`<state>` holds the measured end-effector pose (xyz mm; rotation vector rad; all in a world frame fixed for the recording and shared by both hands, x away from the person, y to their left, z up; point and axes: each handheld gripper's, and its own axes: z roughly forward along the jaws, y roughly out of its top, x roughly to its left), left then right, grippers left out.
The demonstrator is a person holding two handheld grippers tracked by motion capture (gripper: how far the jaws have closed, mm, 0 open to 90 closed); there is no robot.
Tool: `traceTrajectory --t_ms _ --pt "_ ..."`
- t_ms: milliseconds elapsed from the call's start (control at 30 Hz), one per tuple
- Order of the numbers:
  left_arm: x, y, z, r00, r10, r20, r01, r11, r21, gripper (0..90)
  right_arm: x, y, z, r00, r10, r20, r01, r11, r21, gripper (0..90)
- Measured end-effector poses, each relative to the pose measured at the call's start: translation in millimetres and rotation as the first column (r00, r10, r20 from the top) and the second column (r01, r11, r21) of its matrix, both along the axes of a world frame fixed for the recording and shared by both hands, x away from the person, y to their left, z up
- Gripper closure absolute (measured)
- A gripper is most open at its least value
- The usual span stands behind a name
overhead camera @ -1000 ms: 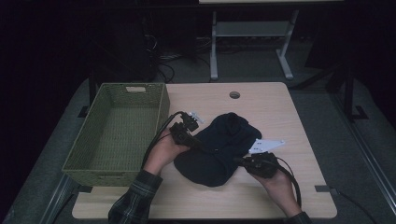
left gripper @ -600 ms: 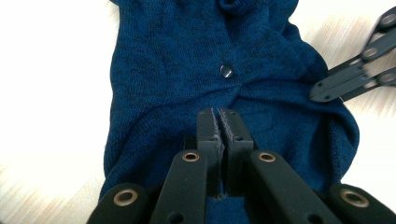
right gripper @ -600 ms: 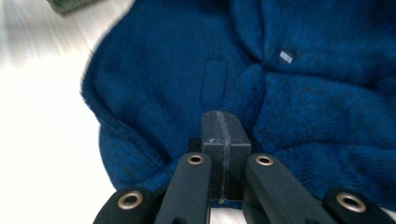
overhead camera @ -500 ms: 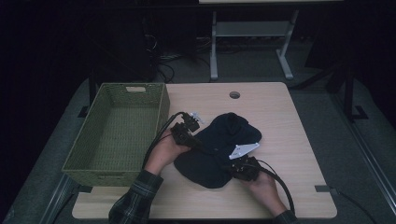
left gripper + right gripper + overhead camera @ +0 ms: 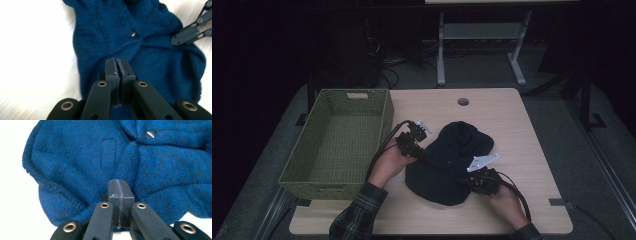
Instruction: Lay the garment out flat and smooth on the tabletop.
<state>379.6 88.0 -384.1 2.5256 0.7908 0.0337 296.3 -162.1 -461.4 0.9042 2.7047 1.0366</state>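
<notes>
Left gripper view showed the left gripper pinching a fold of the blue knit cardigan, and the right gripper clamped its hem. The cardigan lay bunched on the table beside the green wicker basket. Likely mid-fold or pre-lift; next, both would need to rise together toward the basket.

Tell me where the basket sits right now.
In the high view, the green woven basket sits on the table's left side, just left of the left gripper and the dark blue knit garment.
</notes>
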Motion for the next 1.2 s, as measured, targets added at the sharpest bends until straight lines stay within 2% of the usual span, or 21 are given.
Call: traceTrajectory --t_ms 300,467,533,567,667,733,800,1000,1100,1200 --pt "-2.7 -15.3 -9.2 0.9997 -0.022 0.006 0.022 0.9997 0.010 87.7 -1.4 -24.5 1.9 0.9994 0.030 -0.016 -0.030 0.999 -0.022 90.0" --pt "-5.3 -31.6 -23.4 0.9987 -0.050 0.010 0.050 0.9987 0.009 87.7 -2.5 -35.9 2.1 0.9979 0.059 -0.028 -0.059 0.998 -0.017 90.0" --pt "-5.4 -37.8 -32.8 0.9983 -0.058 -0.001 0.058 0.9981 0.024 88.2 -2.5 -39.7 2.3 0.9972 0.063 -0.039 -0.064 0.998 -0.014 90.0" --pt "-4.3 -39.4 -36.9 0.9974 -0.072 -0.006 0.073 0.9960 0.051 88.4 -2.0 -41.4 2.1 0.9967 0.071 -0.040 -0.072 0.997 -0.013 90.0" --pt "-2.9 -43.3 -49.9 0.9978 -0.062 -0.021 0.064 0.9956 0.070 89.9 -1.7 -44.6 3.0 0.9960 0.075 -0.047 -0.076 0.997 -0.023 90.0" --pt "-1.5 -43.1 -55.9 0.9973 -0.069 -0.027 0.071 0.9924 0.101 90.0 -1.1 -46.2 3.2 0.9957 0.077 -0.052 -0.078 0.997 -0.025 90.0" --pt "-1.5 -41.2 -56.5 0.9968 -0.070 -0.040 0.073 0.9933 0.089 90.0 -1.0 -47.5 3.7 0.9960 0.071 -0.054 -0.073 0.997 -0.032 90.0" --pt "-7.3 -35.5 -56.4 0.9952 -0.083 -0.051 0.088 0.9909 0.102 90.0 -0.7 -57.4 4.9 0.9980 0.018 -0.060 -0.021 0.998 -0.055 90.0" --pt "-12.8 -33.3 -57.6 0.9957 -0.072 -0.059 0.076 0.9941 0.077 90.0 -0.1 -63.1 4.6 0.9973 -0.009 -0.073 0.005 0.999 -0.052 90.0" --pt "-22.9 -31.2 -57.7 0.9961 -0.070 -0.053 0.074 0.9944 0.076 90.0 -1.8 -64.3 5.7 0.9973 -0.016 -0.072 0.012 0.998 -0.066 90.0"
